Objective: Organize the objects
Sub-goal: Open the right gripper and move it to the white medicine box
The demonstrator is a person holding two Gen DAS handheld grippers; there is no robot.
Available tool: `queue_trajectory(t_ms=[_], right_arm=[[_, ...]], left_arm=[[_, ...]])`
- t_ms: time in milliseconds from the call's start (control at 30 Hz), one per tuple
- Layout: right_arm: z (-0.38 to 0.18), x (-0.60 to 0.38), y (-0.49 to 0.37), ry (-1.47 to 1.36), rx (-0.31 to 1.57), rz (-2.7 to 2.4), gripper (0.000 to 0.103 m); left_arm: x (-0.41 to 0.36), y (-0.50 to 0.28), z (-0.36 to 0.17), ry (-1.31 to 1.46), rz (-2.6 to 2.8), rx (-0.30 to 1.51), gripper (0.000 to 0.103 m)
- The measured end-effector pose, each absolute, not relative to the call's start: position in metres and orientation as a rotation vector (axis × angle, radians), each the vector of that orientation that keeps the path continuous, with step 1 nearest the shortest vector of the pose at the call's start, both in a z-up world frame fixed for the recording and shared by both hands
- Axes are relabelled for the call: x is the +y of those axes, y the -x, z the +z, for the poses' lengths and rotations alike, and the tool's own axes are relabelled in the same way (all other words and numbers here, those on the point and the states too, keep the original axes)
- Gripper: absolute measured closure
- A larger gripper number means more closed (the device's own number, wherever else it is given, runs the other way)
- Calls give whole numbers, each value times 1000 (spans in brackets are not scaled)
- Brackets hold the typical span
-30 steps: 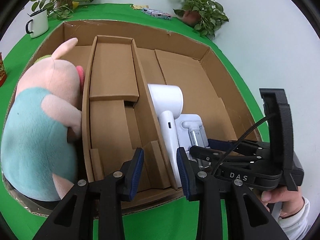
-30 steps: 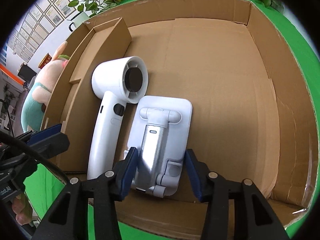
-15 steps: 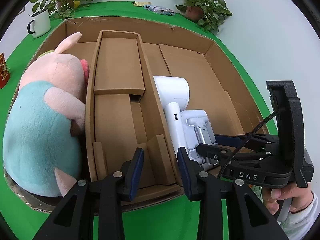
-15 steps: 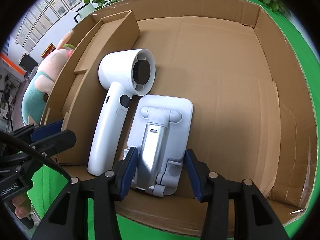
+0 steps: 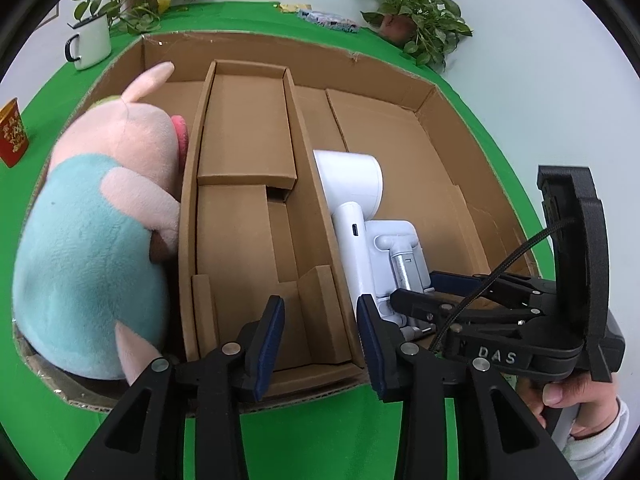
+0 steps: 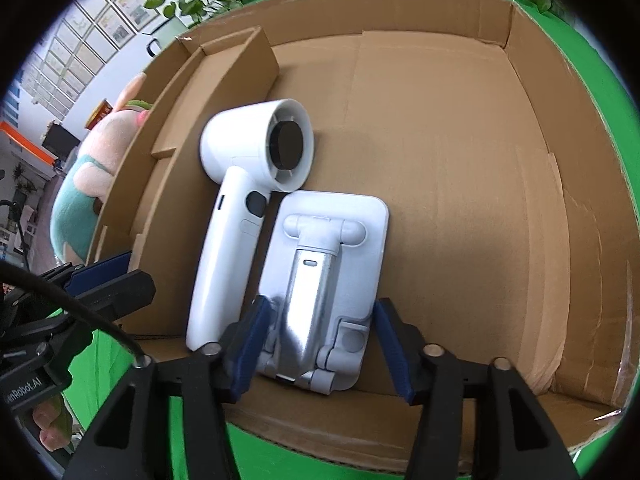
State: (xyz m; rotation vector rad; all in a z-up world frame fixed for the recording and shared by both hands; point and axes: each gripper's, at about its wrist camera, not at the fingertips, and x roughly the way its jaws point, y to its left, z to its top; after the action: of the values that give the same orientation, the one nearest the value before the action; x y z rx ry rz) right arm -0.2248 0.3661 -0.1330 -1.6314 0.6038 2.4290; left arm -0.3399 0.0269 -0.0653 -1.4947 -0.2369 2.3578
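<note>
A cardboard box with inner dividers lies on a green table. A pig plush toy fills its left compartment. A white handheld fan and a white folding phone stand lie side by side in the right compartment, also seen in the left wrist view as the fan and stand. My right gripper is open, its jaws on either side of the stand's near end. My left gripper is open and empty over the box's near wall.
A white mug, potted plants and a red can stand on the green table around the box. The middle compartment holds only cardboard inserts. The right part of the box floor is bare.
Both grippers have drawn back slightly toward the box's near edge. The right gripper's jaws stand a little wider around the stand. The fan, stand and plush have not moved.
</note>
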Motion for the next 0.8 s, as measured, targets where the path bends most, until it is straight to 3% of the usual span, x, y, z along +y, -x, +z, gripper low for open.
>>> queue_trajectory(t_ms=[33, 167, 233, 333, 367, 800], right_arm=[[-130, 365, 221, 1598, 580, 2442, 26], [-103, 354, 192, 1379, 390, 2506, 19], [-94, 341, 176, 1281, 319, 2544, 16], [-82, 331, 171, 1126, 199, 2538, 14], [-78, 329, 171, 1103, 181, 2523, 13], [-55, 294, 109, 874, 166, 2489, 13]], left_arm=[[27, 337, -62, 1479, 2375, -230, 67], [23, 315, -37, 1330, 2520, -148, 62], [23, 298, -20, 1211, 2611, -89, 35], [24, 267, 1, 989, 2737, -33, 6], [25, 258, 6, 943, 2765, -10, 3], [61, 189, 22, 761, 2828, 43, 1]])
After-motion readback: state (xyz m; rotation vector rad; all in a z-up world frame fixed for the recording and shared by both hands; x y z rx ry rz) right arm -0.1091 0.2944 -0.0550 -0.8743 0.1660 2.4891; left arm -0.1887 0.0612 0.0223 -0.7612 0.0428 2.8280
